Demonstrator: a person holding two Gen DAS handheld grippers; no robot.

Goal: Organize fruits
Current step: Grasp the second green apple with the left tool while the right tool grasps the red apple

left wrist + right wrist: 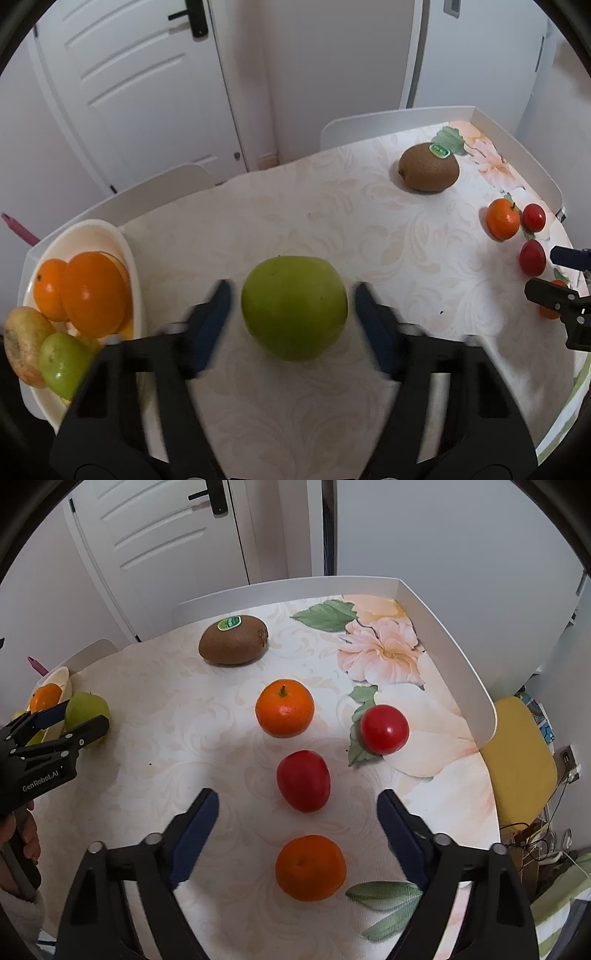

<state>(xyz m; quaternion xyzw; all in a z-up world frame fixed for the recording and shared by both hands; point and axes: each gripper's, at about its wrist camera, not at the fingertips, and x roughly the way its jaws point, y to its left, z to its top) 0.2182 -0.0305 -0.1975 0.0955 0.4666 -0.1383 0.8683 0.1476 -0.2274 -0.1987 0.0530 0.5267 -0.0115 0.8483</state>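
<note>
Fruit nearest capture is the green apple [294, 307], resting on the desk [295, 221] between the fingers of the left hand-held gripper [293, 314], which stands spread with gaps on both sides, seemingly lined up to close and carry it to the dish [125, 243] just left, where oranges already sit. The right hand-held gripper [297, 834] hangs spread over an orange [310, 867].

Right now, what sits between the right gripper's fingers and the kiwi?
In the right wrist view, the right gripper is open; a red fruit and then an orange lie on the line to the kiwi.
</note>
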